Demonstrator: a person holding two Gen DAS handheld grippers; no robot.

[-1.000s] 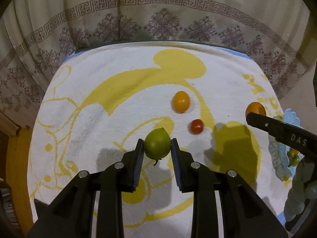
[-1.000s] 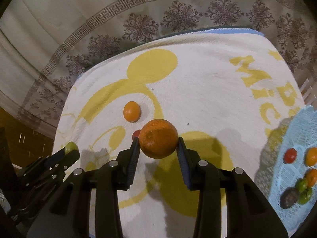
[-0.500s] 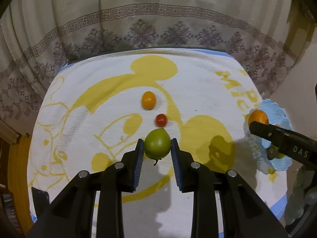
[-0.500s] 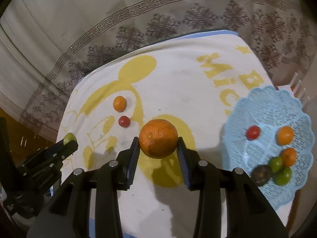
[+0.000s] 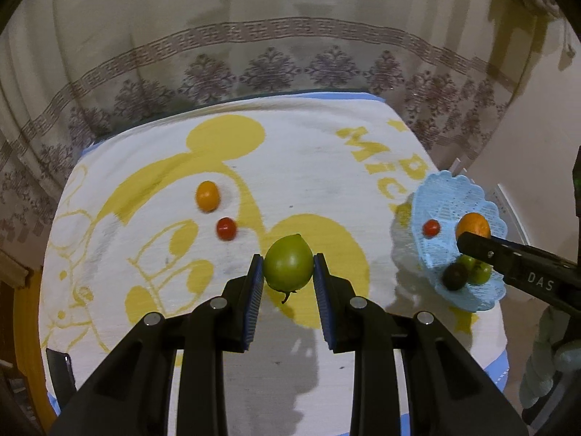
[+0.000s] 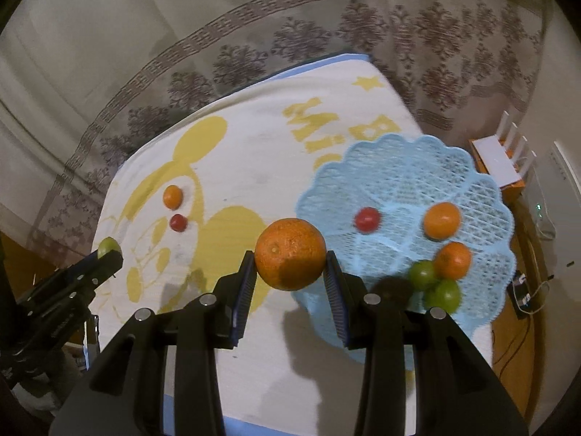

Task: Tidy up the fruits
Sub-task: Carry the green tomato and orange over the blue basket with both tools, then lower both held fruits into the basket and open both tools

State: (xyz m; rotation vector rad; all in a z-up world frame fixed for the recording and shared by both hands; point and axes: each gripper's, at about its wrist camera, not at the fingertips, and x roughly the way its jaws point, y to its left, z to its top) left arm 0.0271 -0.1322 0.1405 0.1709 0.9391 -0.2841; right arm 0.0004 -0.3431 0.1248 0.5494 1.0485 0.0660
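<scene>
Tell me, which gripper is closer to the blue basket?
The right. The right gripper holds the orange at the blue basket's near-left rim. The left gripper, holding a green fruit, hangs above the towel, clearly left of the basket.

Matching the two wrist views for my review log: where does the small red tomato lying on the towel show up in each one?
Left wrist: small red tomato left of centre, below the small orange fruit.
Right wrist: at far left, again just below that fruit.
Shared landmark: the blue basket on the right.
</scene>
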